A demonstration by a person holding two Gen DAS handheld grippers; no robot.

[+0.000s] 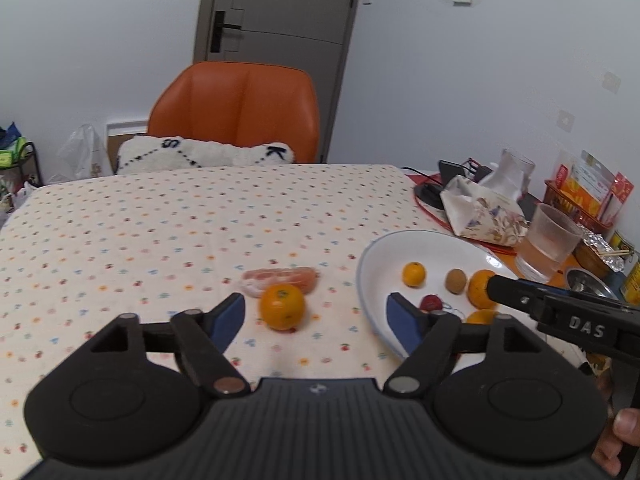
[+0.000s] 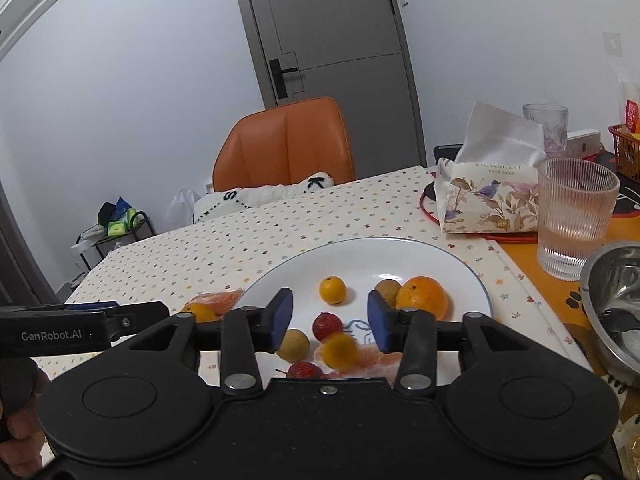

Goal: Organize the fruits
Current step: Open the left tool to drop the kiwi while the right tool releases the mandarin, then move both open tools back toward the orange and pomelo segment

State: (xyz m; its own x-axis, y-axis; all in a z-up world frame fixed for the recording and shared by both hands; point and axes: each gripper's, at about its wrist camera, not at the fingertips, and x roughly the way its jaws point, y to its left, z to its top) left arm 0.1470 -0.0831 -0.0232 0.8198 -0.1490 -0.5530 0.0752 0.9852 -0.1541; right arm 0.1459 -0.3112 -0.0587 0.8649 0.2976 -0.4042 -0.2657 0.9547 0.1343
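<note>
Dotted worktop (image 1: 160, 220): left tongs (image 1: 316, 316) gape empty toward the orange (image 1: 282, 306); right tongs (image 2: 330, 316), wide and empty, hang over the plate (image 2: 472, 280), likely just unloaded.

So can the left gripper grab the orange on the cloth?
Probably yes. The left gripper is open and the orange sits just ahead between its fingers, with nothing in front; only a peeled segment lies behind it.
</note>
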